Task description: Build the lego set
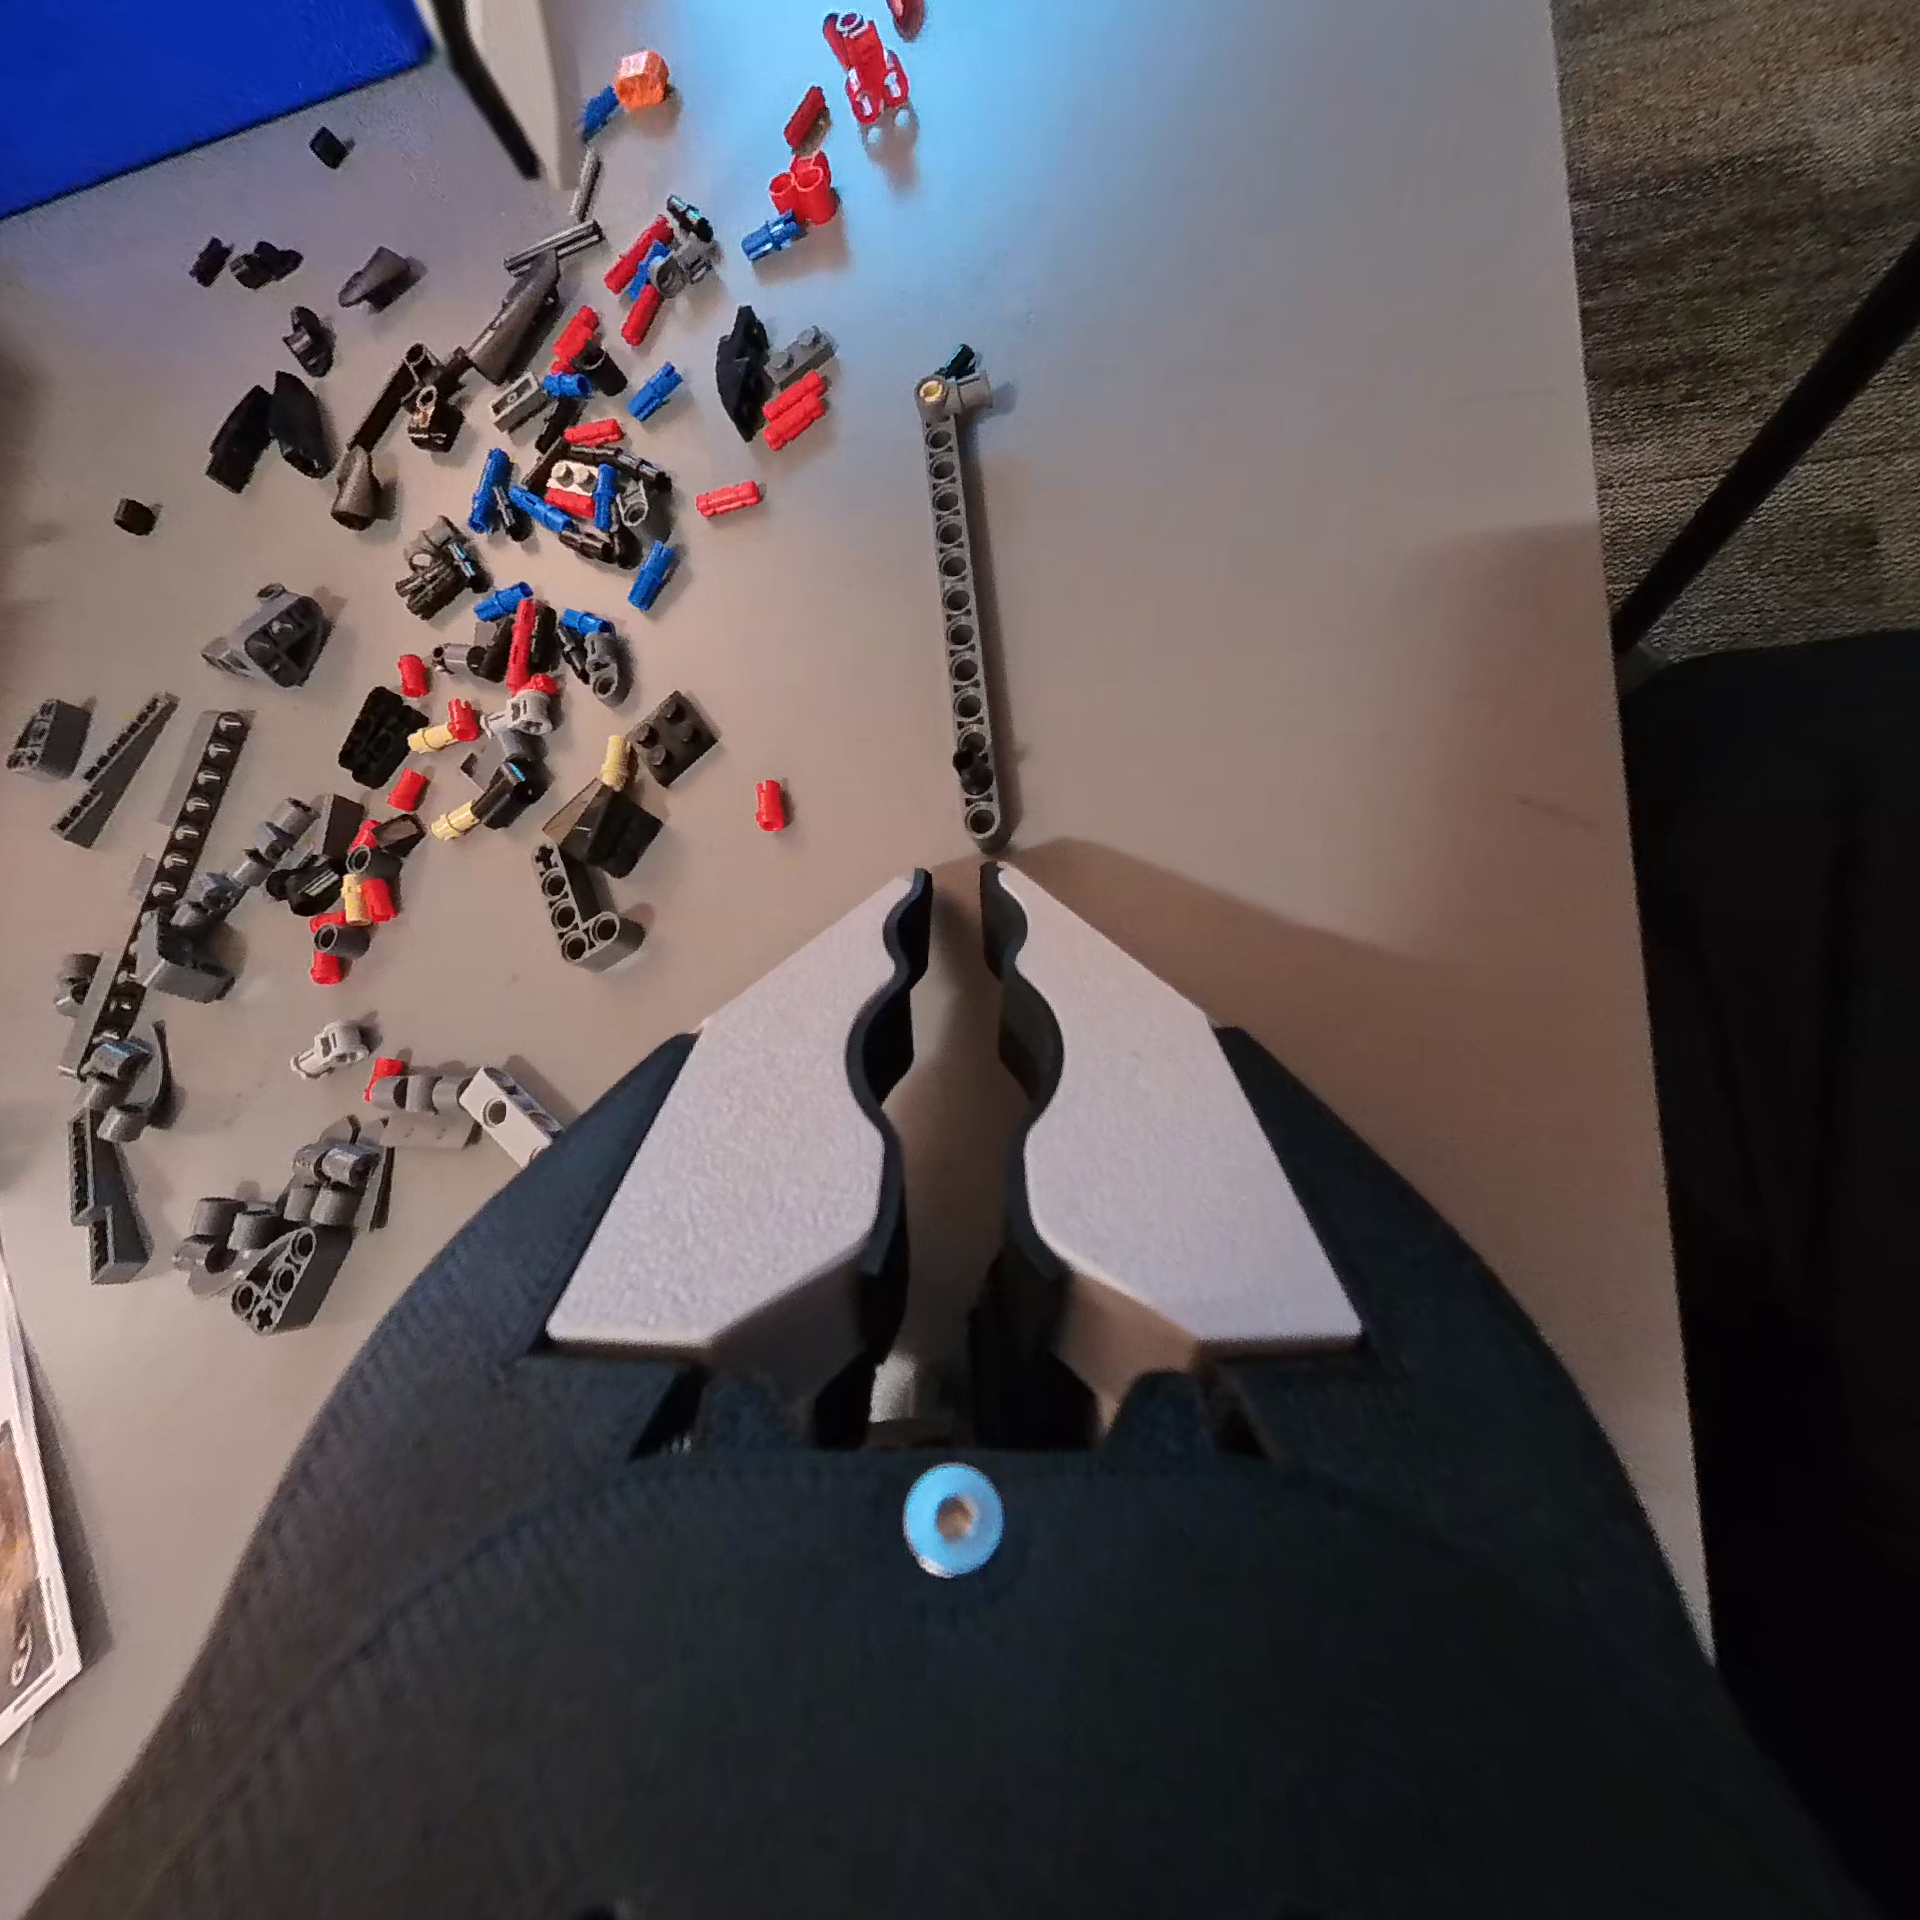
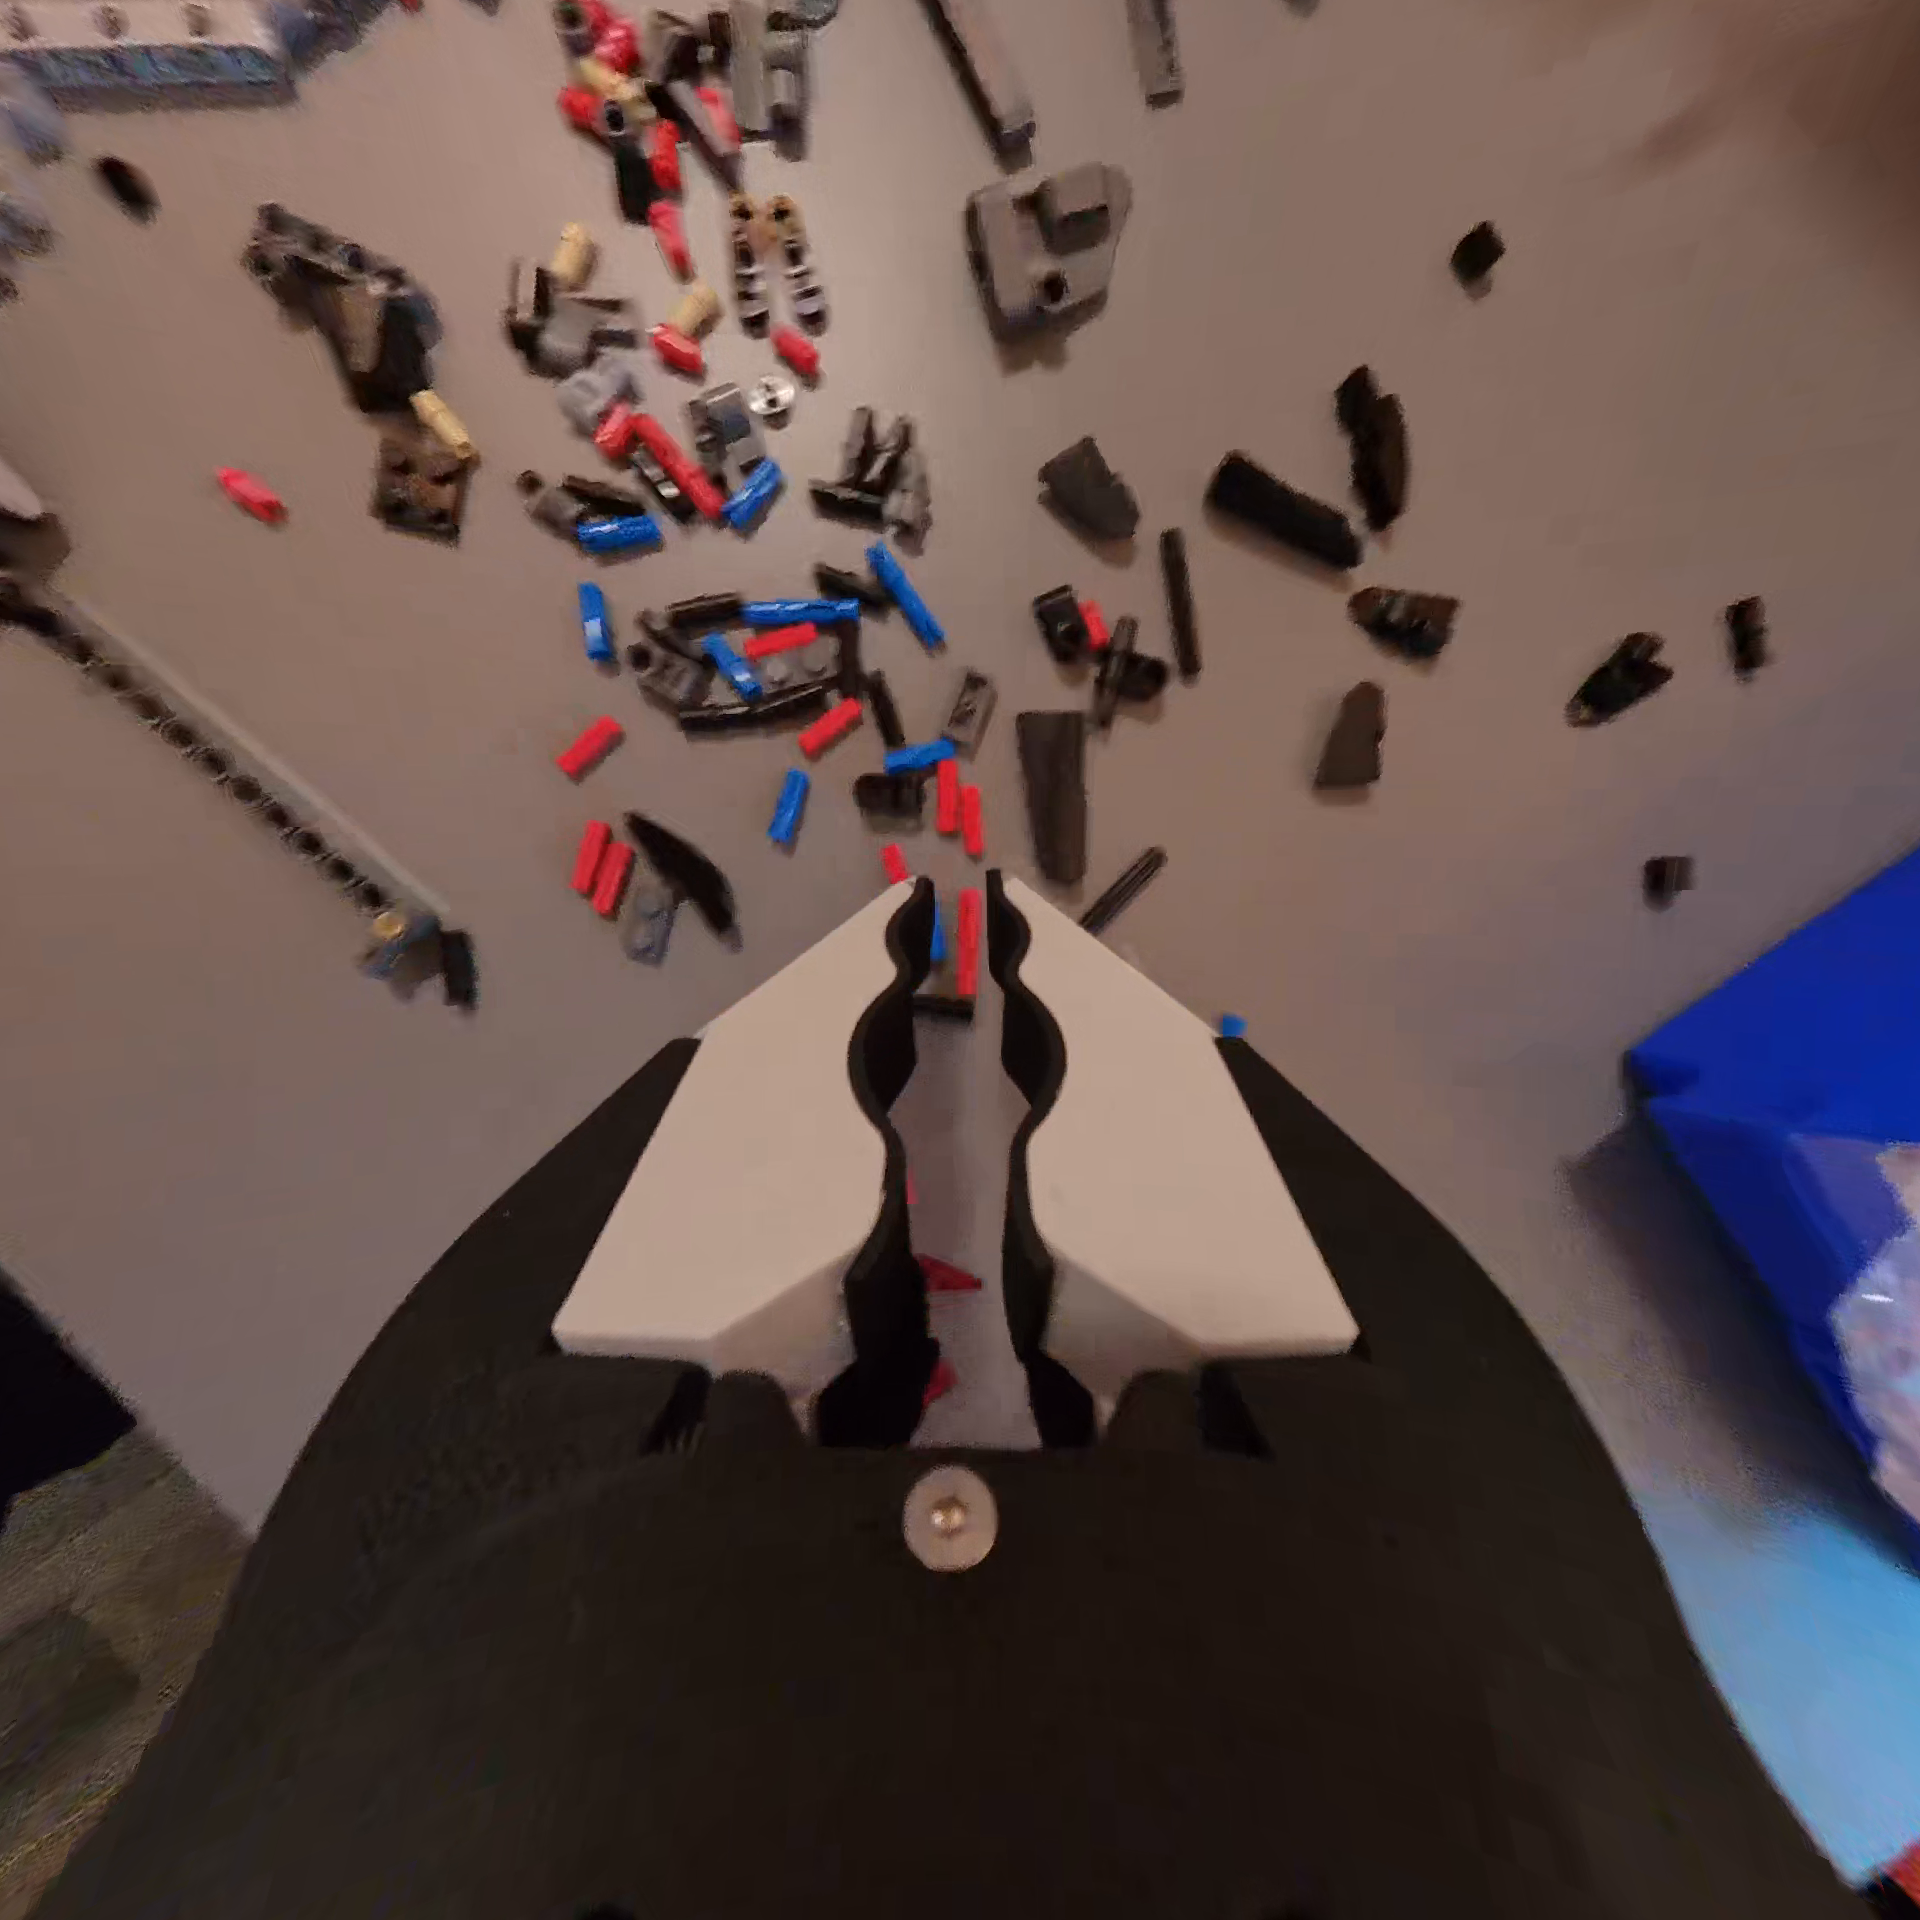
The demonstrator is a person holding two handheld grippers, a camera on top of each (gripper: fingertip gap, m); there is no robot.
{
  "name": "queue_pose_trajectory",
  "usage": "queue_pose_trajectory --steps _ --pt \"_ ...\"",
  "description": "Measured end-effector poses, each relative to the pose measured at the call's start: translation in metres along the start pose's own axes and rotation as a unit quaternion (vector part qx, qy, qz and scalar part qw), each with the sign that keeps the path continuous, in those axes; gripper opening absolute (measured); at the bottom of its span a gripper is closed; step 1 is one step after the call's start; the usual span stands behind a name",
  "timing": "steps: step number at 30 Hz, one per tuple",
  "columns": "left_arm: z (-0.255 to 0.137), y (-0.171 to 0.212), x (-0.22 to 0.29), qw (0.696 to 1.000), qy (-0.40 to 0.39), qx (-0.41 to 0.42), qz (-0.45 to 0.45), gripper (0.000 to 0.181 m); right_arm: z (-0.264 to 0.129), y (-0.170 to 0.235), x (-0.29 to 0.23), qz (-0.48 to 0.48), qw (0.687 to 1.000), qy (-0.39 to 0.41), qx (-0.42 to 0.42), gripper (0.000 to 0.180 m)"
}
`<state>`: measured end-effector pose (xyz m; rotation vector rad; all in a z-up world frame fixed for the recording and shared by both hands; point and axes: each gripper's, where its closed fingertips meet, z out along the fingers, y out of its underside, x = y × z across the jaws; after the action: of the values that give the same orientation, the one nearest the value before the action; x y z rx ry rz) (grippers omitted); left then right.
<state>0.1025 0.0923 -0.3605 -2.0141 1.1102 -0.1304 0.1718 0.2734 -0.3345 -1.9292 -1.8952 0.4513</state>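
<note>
Loose Lego pieces point(image 1: 540, 582), black, grey, red and blue, lie scattered over the grey table point(image 1: 1247, 468). A long grey holed beam point(image 1: 961, 603) with a small connector at its far end lies just ahead of my left gripper point(image 1: 956, 883). That gripper is closed to a narrow slit and holds nothing. My right gripper point(image 2: 956, 883) hovers over the pile point(image 2: 748, 644), also closed to a slit and empty. A red pin point(image 2: 967, 935) and a blue one lie on the table below its tips. The same beam point(image 2: 208, 748) shows at left in the right wrist view.
A blue box point(image 2: 1808, 1091) stands at the right of the right wrist view and far left in the left wrist view point(image 1: 187, 73). A small red assembly point(image 1: 868, 62) lies far off. A booklet point(image 1: 31, 1558) lies at the left. The table edge point(image 1: 1600, 520) borders carpet. Spacing between my two grippers at the tips: around 20 centimetres.
</note>
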Motion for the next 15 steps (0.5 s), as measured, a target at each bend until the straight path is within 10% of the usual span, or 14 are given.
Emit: queue_pose_trajectory --steps 15 --pt "0.001 0.0 0.0 1.0 -0.002 0.0 0.003 0.007 0.015 -0.039 -0.081 -0.078 0.994 -0.062 0.052 0.016"
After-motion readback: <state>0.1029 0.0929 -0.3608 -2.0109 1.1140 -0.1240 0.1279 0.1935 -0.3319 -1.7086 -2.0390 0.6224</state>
